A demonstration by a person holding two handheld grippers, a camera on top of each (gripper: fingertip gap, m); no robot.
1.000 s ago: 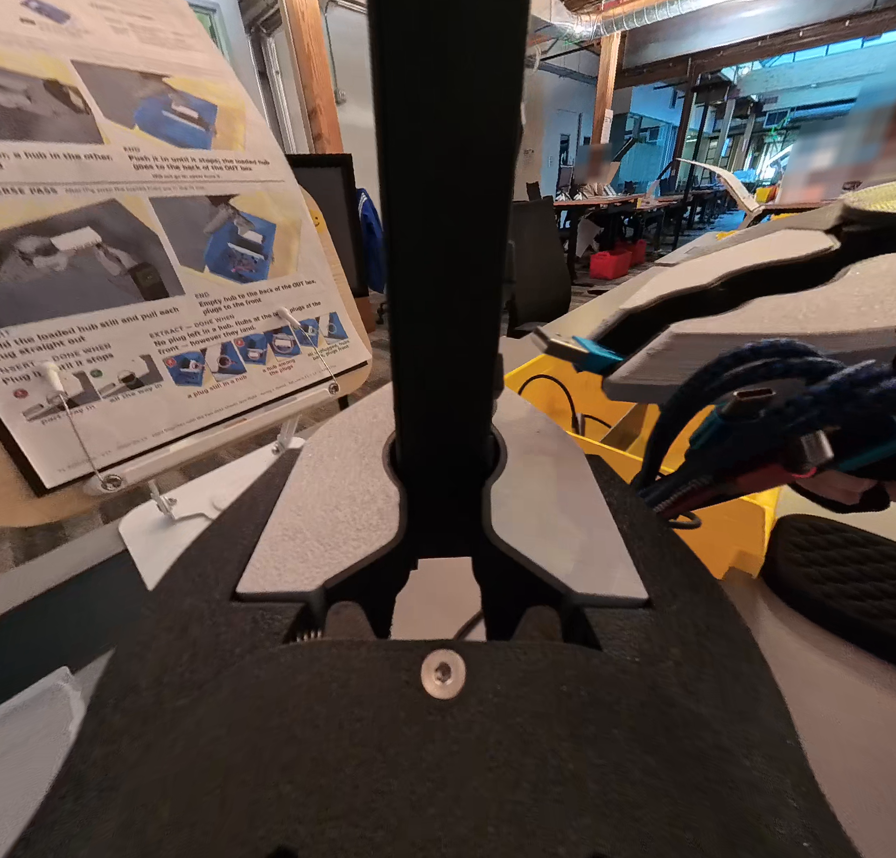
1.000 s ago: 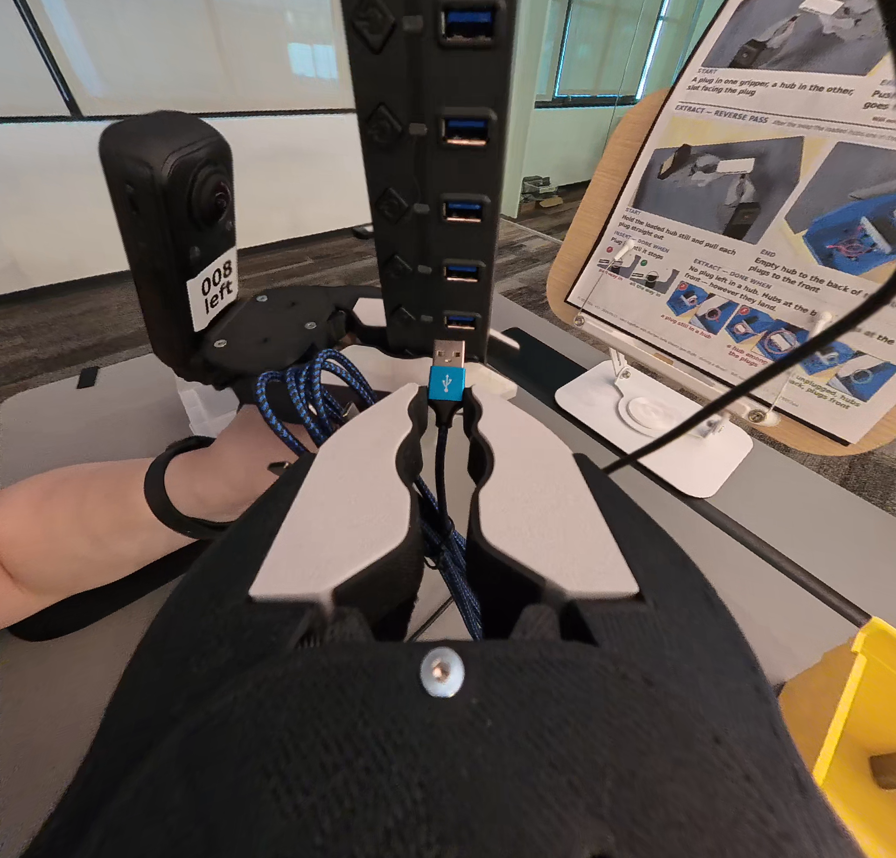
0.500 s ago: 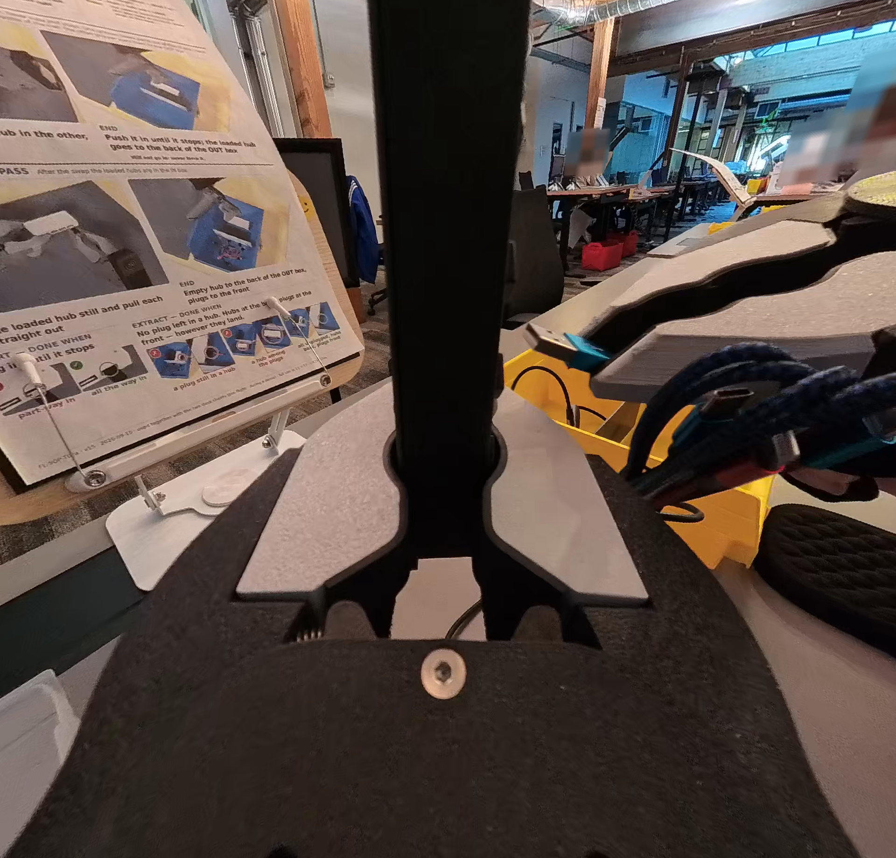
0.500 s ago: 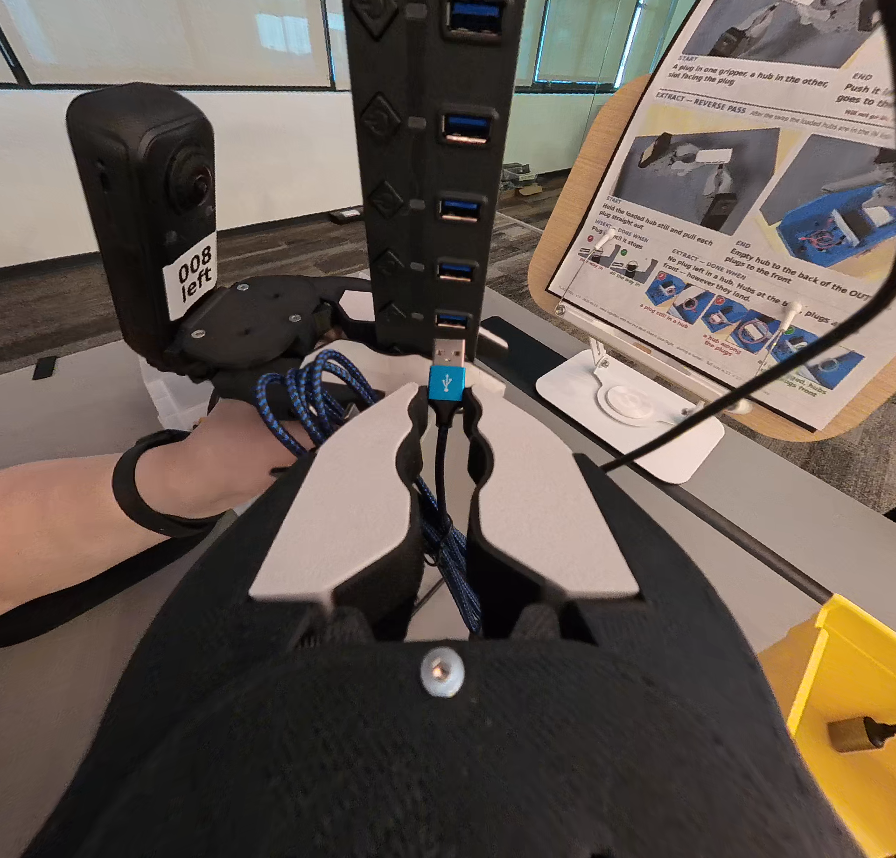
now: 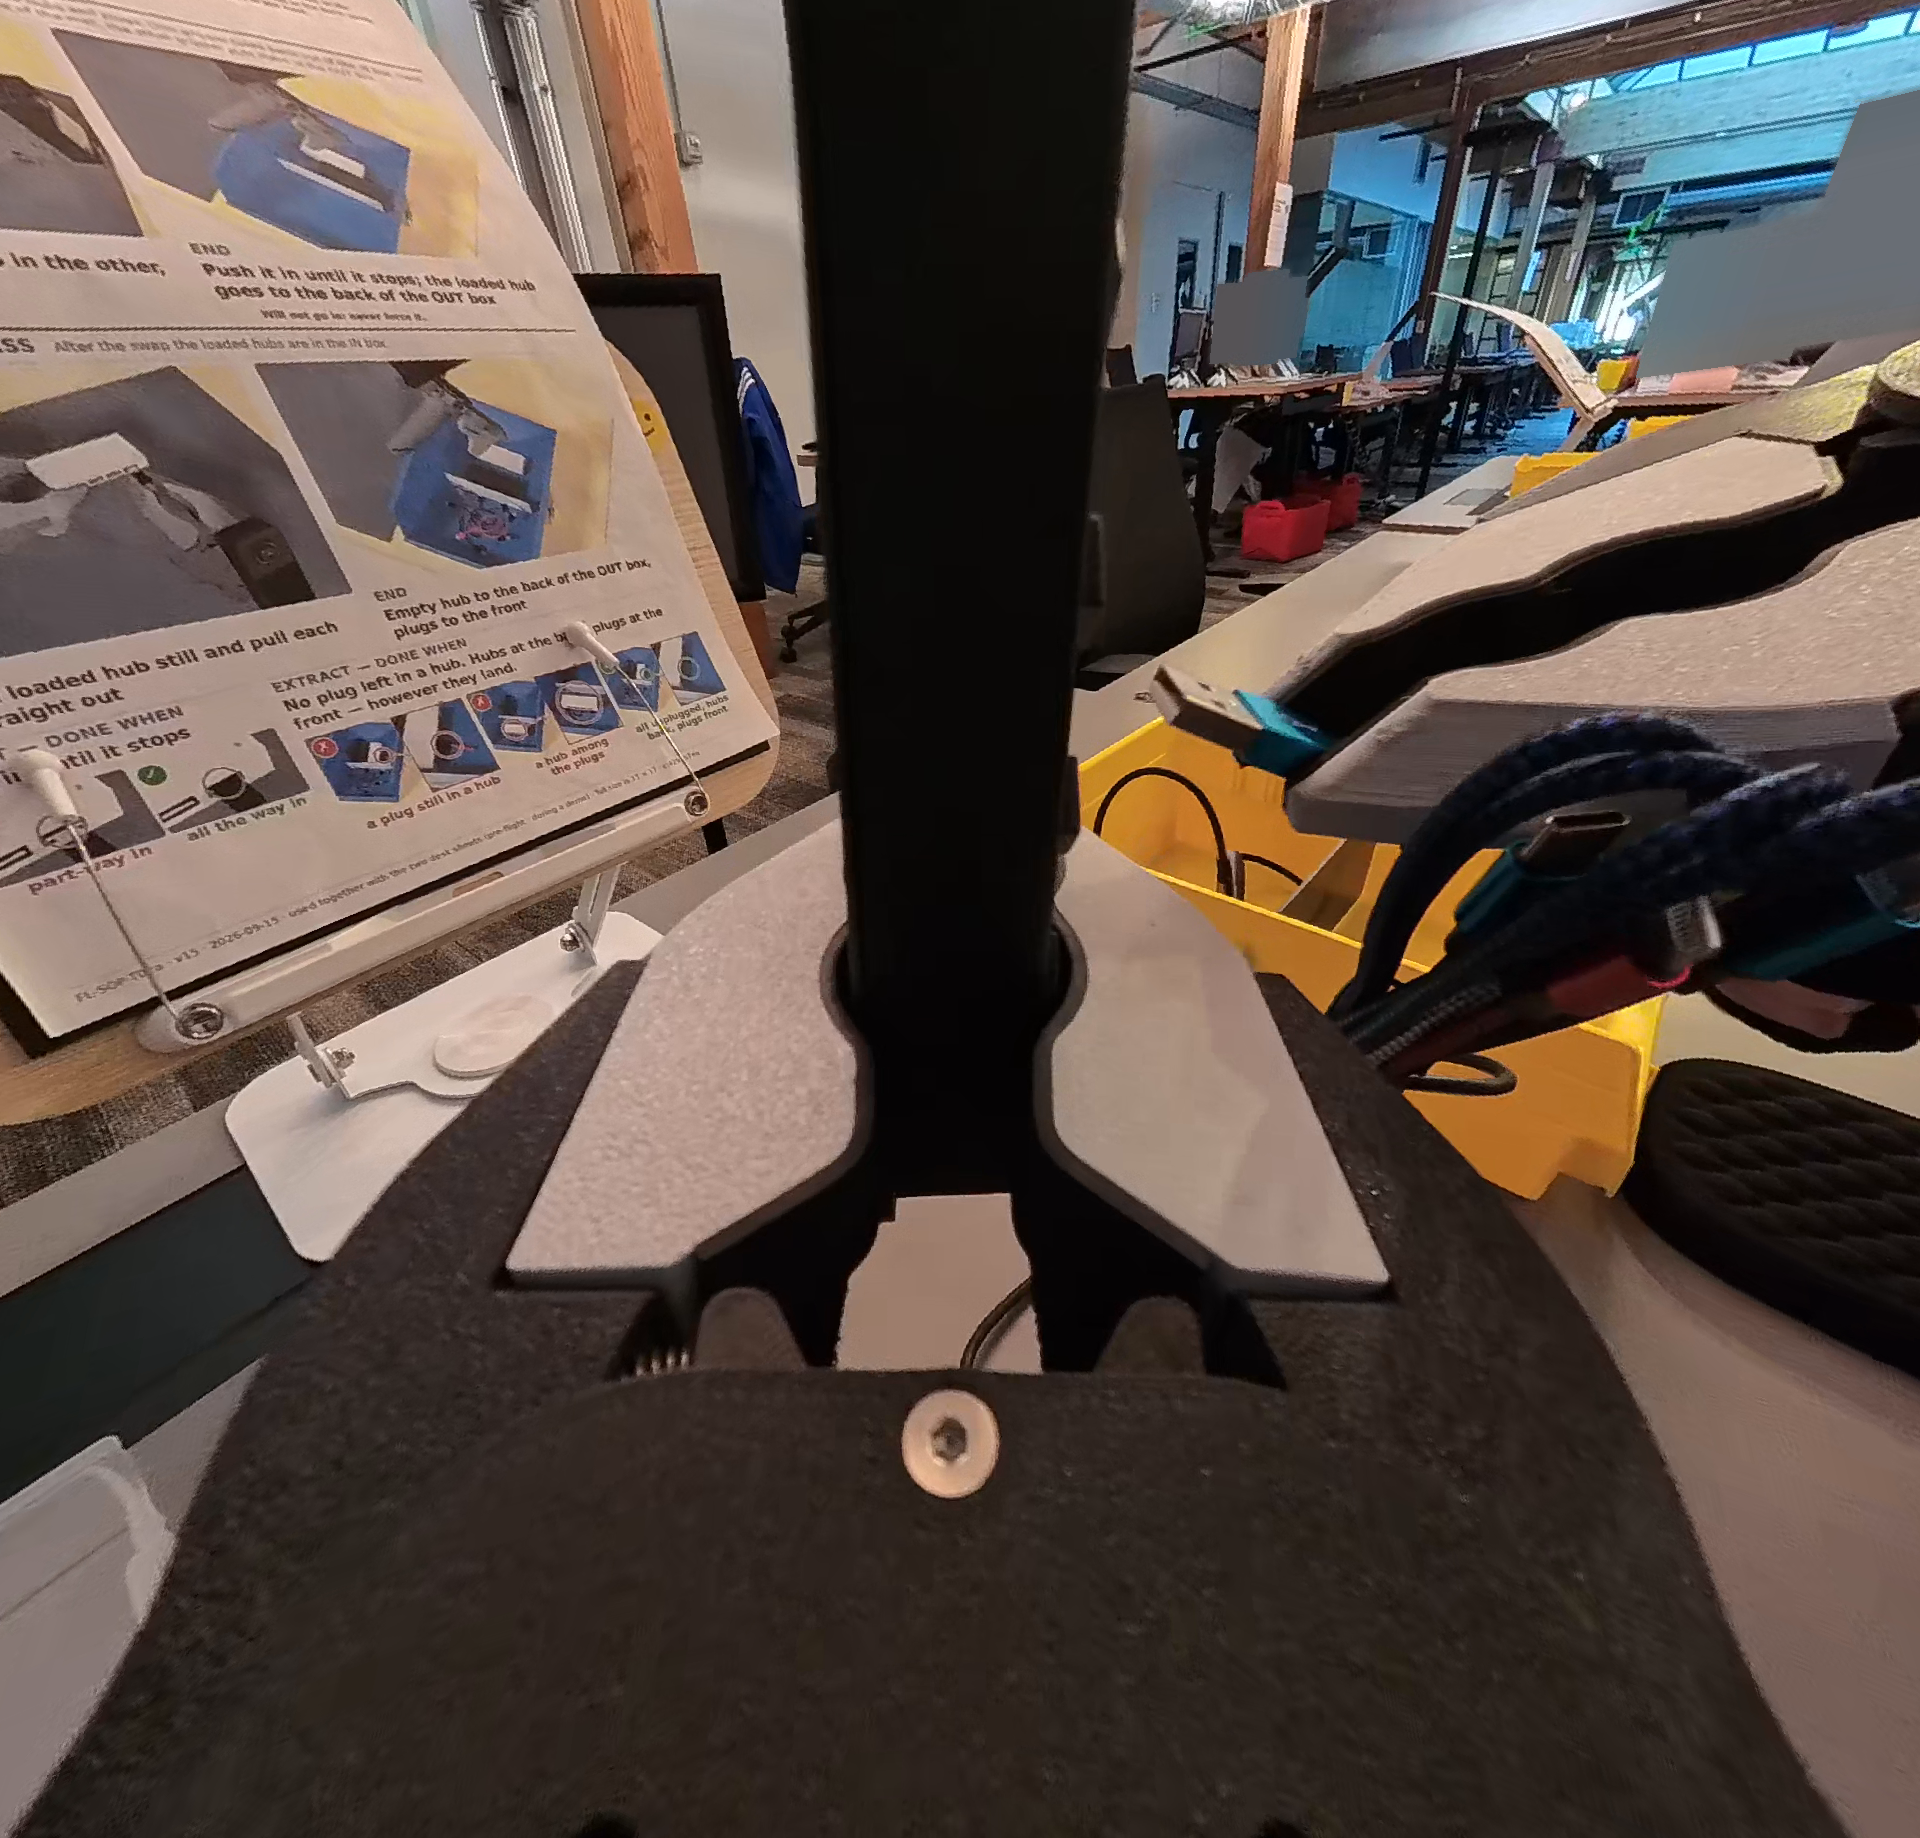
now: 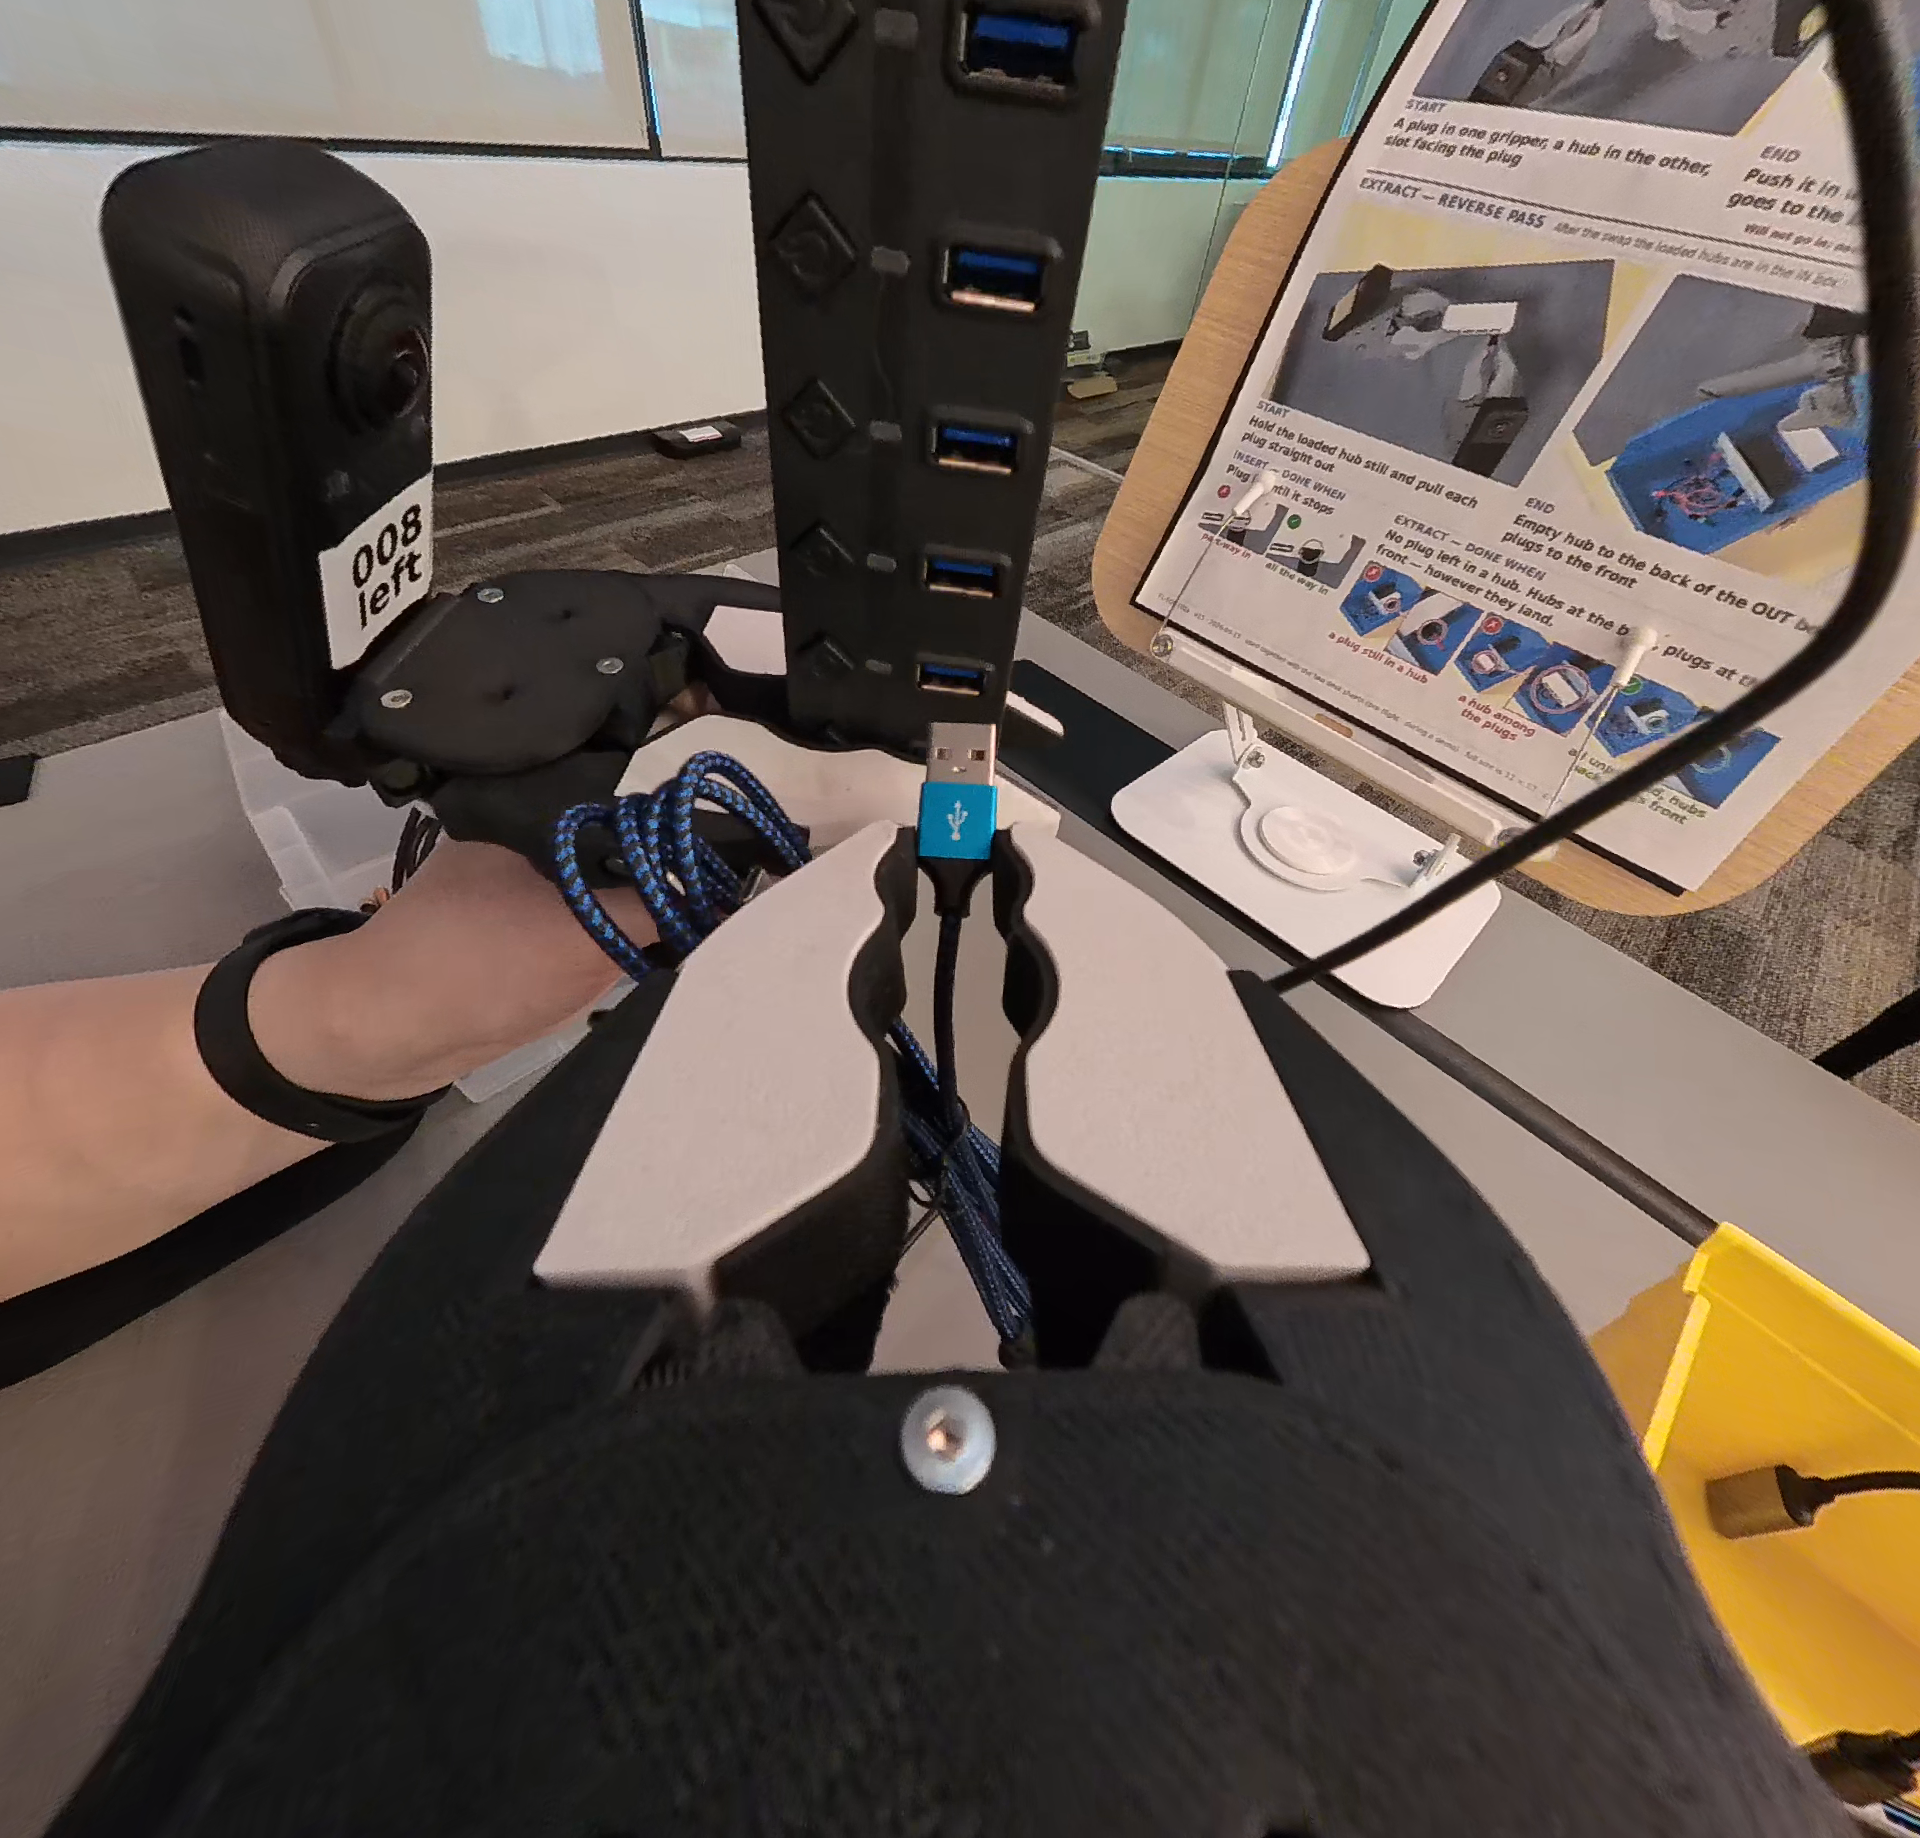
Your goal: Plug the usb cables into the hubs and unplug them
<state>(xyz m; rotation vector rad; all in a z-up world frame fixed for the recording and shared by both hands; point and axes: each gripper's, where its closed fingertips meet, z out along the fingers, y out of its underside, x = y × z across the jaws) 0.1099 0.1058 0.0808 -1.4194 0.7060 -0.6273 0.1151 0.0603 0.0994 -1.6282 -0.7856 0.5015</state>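
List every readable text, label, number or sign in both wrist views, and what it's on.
I won't quote the wording; here is what bears it.
Instruction sheet on the wooden stand: printed headings and captions, legible; the footer line is too small to read.
White sticker on the black camera: a number and a word, legible.
Black hub: print at its top edge, cut off; embossed symbols beside the ports.
Blue plug: a white symbol.

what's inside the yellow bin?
The left wrist view shows a thin black cable looping inside the yellow bin. In the right wrist view a dark plug lies in it. The rest is hidden behind the right gripper and braided cable bundle.
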